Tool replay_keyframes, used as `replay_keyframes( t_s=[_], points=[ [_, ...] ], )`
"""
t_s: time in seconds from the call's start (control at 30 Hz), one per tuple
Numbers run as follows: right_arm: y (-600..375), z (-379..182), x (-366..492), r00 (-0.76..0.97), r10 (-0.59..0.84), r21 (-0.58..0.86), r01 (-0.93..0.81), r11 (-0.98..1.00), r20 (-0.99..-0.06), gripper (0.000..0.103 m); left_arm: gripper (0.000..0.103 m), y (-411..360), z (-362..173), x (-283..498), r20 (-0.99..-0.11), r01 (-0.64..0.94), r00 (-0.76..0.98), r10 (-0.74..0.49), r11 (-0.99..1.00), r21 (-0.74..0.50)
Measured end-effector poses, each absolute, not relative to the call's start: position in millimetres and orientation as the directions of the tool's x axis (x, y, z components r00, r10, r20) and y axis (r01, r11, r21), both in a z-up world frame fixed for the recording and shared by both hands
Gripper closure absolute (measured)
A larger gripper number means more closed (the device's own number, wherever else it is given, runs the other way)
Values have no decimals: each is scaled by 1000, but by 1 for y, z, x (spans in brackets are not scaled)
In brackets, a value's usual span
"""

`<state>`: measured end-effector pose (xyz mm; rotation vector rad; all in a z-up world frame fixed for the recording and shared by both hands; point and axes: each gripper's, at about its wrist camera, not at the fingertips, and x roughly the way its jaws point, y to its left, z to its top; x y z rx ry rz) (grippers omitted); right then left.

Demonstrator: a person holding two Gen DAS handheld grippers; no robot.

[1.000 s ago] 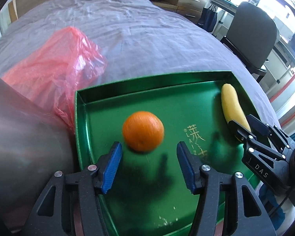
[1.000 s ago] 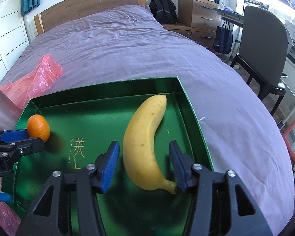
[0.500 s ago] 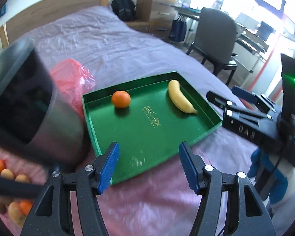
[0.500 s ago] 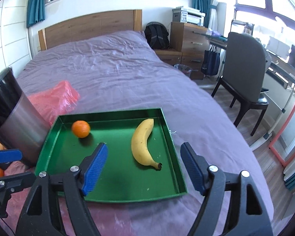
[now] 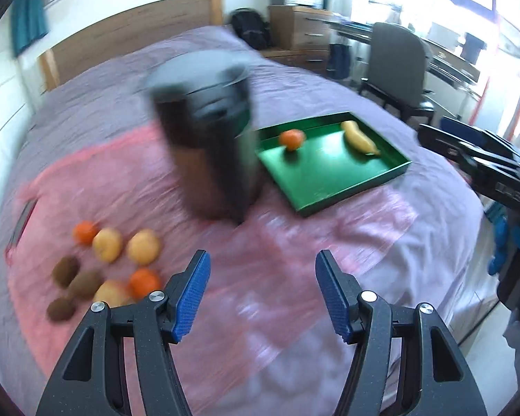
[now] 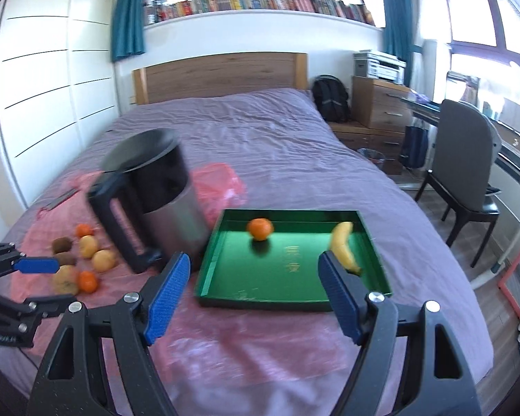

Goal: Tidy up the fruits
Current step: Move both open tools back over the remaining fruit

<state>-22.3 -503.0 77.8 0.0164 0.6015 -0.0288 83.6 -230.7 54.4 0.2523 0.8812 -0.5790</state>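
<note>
only the right wrist view shows the steel bin's [image 6: 156,204] black handle; the left view blurs it. ahead of the right gripper [image 6: 253,291], whose jaws stand wide and empty, the green tray [image 6: 294,298] holds a yellow banana [image 6: 343,246] lengthwise, pointing away, and a round orange [image 6: 260,228]. the left gripper [image 5: 260,294] gapes empty; loose fruits [image 5: 104,270] lie left of its fingers.

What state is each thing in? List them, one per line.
Left gripper: open, empty.
Right gripper: open, empty.
Green tray: flat on bed, holding two fruits.
Orange: in tray.
Banana: in tray.
Metal bin: upright, open-topped.
Loose fruit: on pink plastic, unsorted.
</note>
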Motion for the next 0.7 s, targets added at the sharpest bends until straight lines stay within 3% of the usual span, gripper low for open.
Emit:
replay_keyframes(
  t_s=[0.4, 0.7],
  points=[
    [-357, 32, -21, 717, 237, 87, -240, 967, -655, 0, 46, -54, 3, 66, -815, 343, 532, -227, 939, -38],
    [-288, -28, 23, 602, 318, 148, -315, 937, -732, 6, 46, -8, -35, 79, -827, 324, 492, -272, 939, -116]
  ],
)
